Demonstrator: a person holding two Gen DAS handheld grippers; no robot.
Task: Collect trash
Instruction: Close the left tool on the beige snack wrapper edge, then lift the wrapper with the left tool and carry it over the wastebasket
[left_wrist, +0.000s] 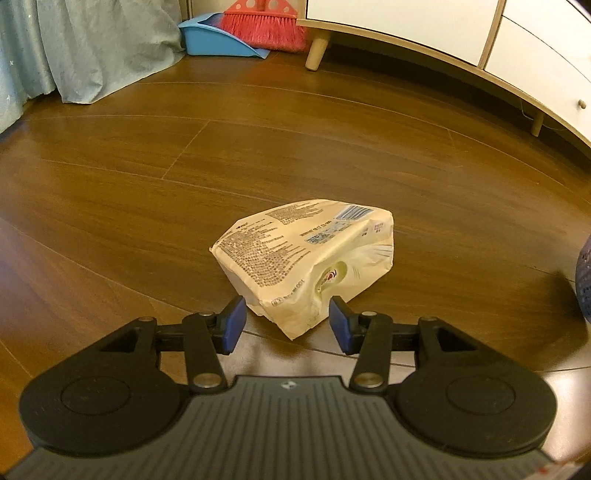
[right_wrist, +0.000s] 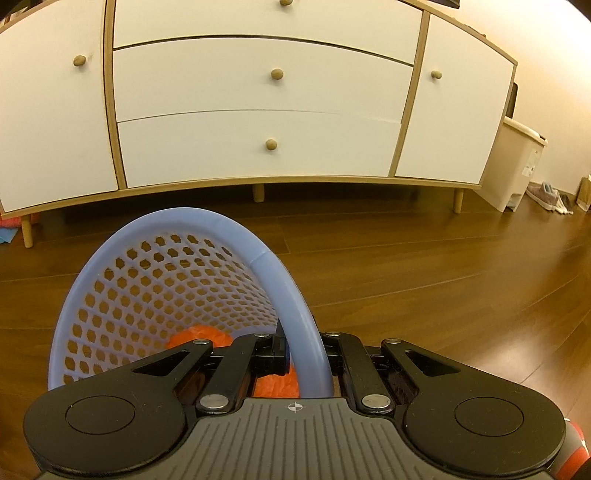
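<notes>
1. Clearly the pack (left_wrist: 306, 258) is the trash in question: a cream, printed soft wrapper lying on the wood floor (left_wrist: 147, 184), its near corner just between the blue pads of the left claw (left_wrist: 287, 321).
2. Left claw: jaws spread wide, nothing held; the pack's crumpled corner sits in the gap without either pad pressing it, as far as I can tell.
3. Handling, as a guess: it looks light and squashy, with a thin, slick film skin that dents and creases. It should give under a squeeze instead of resisting, so a shallow pinch on the corner may slide off.
4. Best hold, I judge: push further in and close across the narrow near end, where the wrapper is already folded and offers bulk.
5. Right claw (right_wrist: 306, 358): closed on the rim of the blue basket (right_wrist: 192, 236), one finger inside and one outside. Orange scrap (right_wrist: 199, 336) lies in the basket's bottom.
6. Around: a white cabinet (right_wrist: 258, 92) on wooden legs, a curtain (left_wrist: 92, 48), a red broom (left_wrist: 264, 27) and blue dustpan (left_wrist: 210, 38) well beyond the pack. A sliver of the basket shows at the left view's right edge.
7. Nothing stands between the left claw and the pack; the floor round it is bare.
</notes>
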